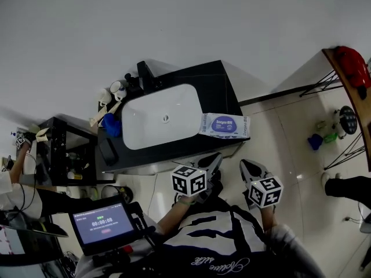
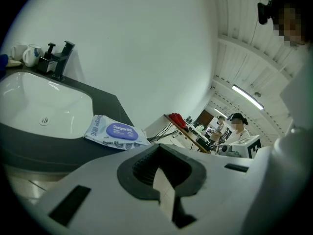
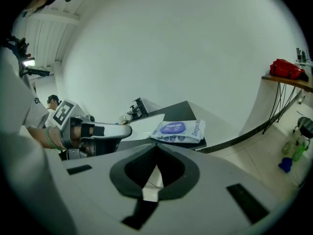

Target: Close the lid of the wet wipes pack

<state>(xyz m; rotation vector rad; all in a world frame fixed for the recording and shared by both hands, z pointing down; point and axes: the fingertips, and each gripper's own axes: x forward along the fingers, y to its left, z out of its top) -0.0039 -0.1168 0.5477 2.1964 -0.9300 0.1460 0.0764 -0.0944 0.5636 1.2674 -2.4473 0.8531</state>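
Note:
The wet wipes pack point(image 1: 225, 125) is white with a purple oval lid that looks flat. It lies on the right end of the black counter point(image 1: 219, 88), beside the white basin point(image 1: 159, 116). It also shows in the left gripper view as the pack point(image 2: 115, 132) and in the right gripper view as the pack point(image 3: 178, 130). My left gripper point(image 1: 215, 157) hangs shut and empty just below the counter's front edge, near the pack. My right gripper point(image 1: 246, 164) is held shut and empty to its right, over the floor. In their own views the left gripper point(image 2: 158, 147) and the right gripper point(image 3: 156, 146) have their jaws meeting at the tip.
A black faucet point(image 1: 145, 74) and cups point(image 1: 115, 89) stand behind the basin, with a blue object point(image 1: 112, 125) at its left. A black shelf point(image 1: 58, 149) stands further left. A table with a red bag point(image 1: 353, 63) is at the right, a person's shoe point(image 1: 348, 185) below it.

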